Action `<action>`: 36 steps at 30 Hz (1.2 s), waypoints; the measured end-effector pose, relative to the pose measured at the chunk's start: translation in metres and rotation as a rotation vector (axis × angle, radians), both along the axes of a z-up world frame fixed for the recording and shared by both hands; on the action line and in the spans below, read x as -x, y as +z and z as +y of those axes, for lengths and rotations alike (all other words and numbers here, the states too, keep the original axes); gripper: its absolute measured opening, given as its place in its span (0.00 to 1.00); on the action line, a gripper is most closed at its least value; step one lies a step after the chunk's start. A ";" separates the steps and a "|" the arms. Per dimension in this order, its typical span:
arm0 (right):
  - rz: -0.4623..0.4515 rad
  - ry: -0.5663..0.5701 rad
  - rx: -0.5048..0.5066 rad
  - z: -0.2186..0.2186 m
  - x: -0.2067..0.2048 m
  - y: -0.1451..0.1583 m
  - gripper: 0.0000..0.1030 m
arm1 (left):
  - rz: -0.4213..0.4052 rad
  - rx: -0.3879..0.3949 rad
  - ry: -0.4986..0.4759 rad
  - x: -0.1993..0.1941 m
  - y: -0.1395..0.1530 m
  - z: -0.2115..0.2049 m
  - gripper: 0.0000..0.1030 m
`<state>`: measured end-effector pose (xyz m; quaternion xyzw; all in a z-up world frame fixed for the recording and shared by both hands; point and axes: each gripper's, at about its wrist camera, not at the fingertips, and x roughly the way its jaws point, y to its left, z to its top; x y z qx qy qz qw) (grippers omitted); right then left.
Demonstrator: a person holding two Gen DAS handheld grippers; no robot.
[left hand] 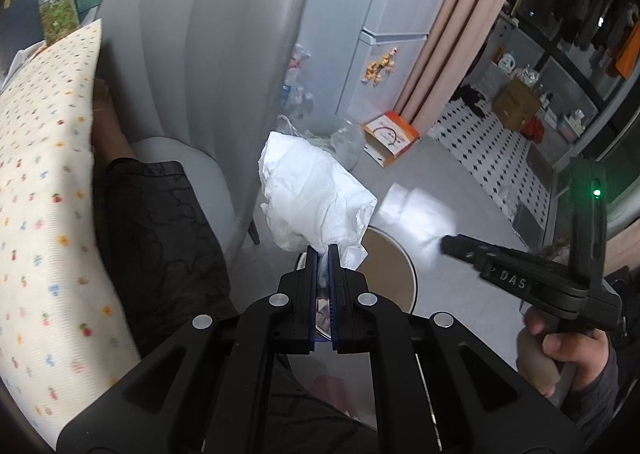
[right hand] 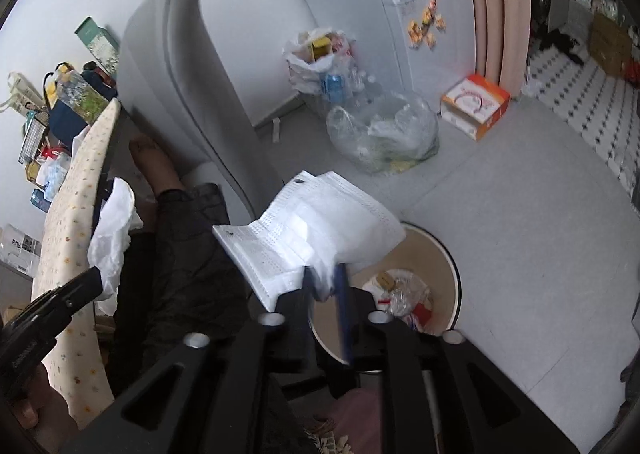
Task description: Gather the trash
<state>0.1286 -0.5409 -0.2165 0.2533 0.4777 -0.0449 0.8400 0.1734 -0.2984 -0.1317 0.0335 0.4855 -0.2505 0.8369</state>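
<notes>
My left gripper (left hand: 323, 250) is shut on a crumpled white tissue (left hand: 312, 194) and holds it in the air above the near-left rim of a round waste bin (left hand: 394, 266). The same tissue (right hand: 114, 230) and left gripper (right hand: 86, 278) show at the left of the right wrist view. My right gripper (right hand: 326, 274) is shut on a white dotted plastic wrapper (right hand: 312, 226) held over the bin's left rim (right hand: 454, 266). The bin holds several wrappers (right hand: 404, 296). The right gripper (left hand: 450, 244) also shows at the right of the left wrist view.
A grey chair back (right hand: 188, 66) stands left of the bin. A dotted cushion (left hand: 44, 190) and a person's dark-clothed leg (left hand: 160, 238) are at the left. Clear bags of trash (right hand: 384, 134), an orange box (right hand: 476, 104) and a white fridge (right hand: 424, 6) stand beyond on the grey floor.
</notes>
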 end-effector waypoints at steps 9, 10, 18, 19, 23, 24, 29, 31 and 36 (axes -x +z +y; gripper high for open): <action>0.003 -0.130 -0.009 -0.045 0.032 -0.008 0.52 | 0.030 -0.047 -0.038 0.004 -0.016 -0.023 0.05; -0.007 -0.139 -0.008 -0.049 0.037 -0.004 0.52 | 0.038 -0.049 -0.048 0.005 -0.019 -0.028 0.05; -0.079 -0.185 0.012 -0.079 0.071 0.027 0.52 | 0.061 -0.075 -0.129 0.012 -0.034 -0.073 0.05; -0.084 -0.197 0.012 -0.084 0.075 0.030 0.53 | 0.065 -0.077 -0.139 0.012 -0.036 -0.078 0.06; -0.092 -0.239 0.010 -0.095 0.090 0.037 0.53 | 0.106 -0.081 -0.197 0.016 -0.044 -0.102 0.09; -0.093 -0.241 0.010 -0.096 0.092 0.038 0.53 | 0.113 -0.082 -0.210 0.017 -0.044 -0.107 0.15; -0.099 -0.242 0.017 -0.095 0.099 0.041 0.56 | 0.044 -0.010 -0.172 0.022 -0.021 -0.097 0.78; -0.106 -0.240 0.020 -0.092 0.100 0.045 0.59 | 0.046 -0.005 -0.149 0.018 -0.013 -0.086 0.80; -0.161 -0.216 -0.045 -0.076 0.101 0.068 0.80 | 0.009 0.043 -0.061 0.014 0.012 -0.051 0.93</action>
